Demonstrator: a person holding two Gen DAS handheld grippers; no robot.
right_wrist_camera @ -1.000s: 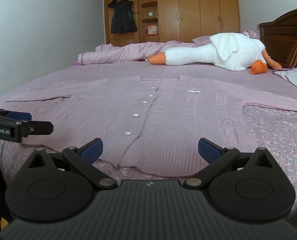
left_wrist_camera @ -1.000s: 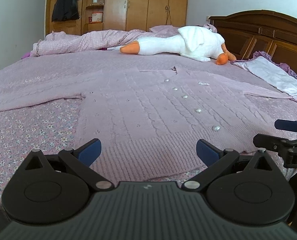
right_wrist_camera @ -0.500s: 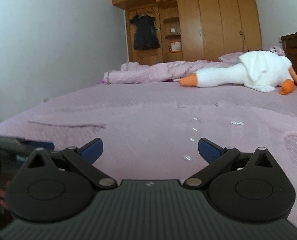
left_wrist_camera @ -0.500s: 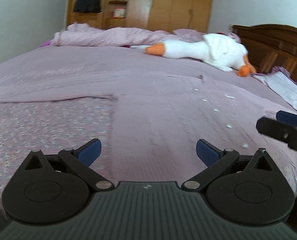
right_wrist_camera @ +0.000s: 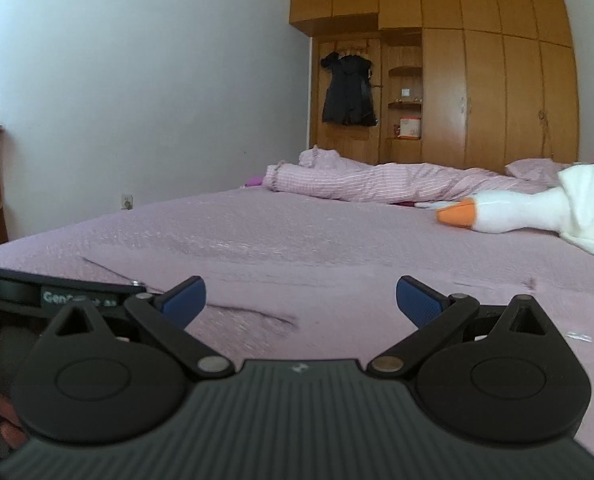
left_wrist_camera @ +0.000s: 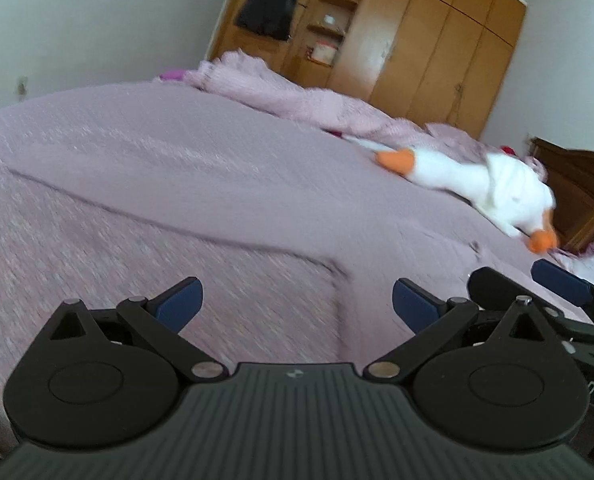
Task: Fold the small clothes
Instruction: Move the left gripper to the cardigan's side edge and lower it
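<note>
the pink knitted cardigan (left_wrist_camera: 201,184) lies flat on the bed (right_wrist_camera: 257,216), spread wide with one sleeve (left_wrist_camera: 97,196) stretched out away from its body. the left gripper (left_wrist_camera: 297,304) hovers low over the cardigan near the spot where that sleeve meets the body, its blue-padded fingers (left_wrist_camera: 179,304) wide apart and holding nothing. the left wrist view is tilted and blurred. the right gripper (right_wrist_camera: 301,300) sits just beside the left one, low over the cardigan, likewise spread wide and empty; it also shows at the right edge of the left wrist view (left_wrist_camera: 529,280). beyond the cardigan a white goose plush toy (right_wrist_camera: 537,208) lies on the bed, with a rumpled pink blanket (right_wrist_camera: 377,180) behind it. past the bed stands a wooden wardrobe (right_wrist_camera: 497,80) with a black garment (right_wrist_camera: 349,90) hanging on it.
</note>
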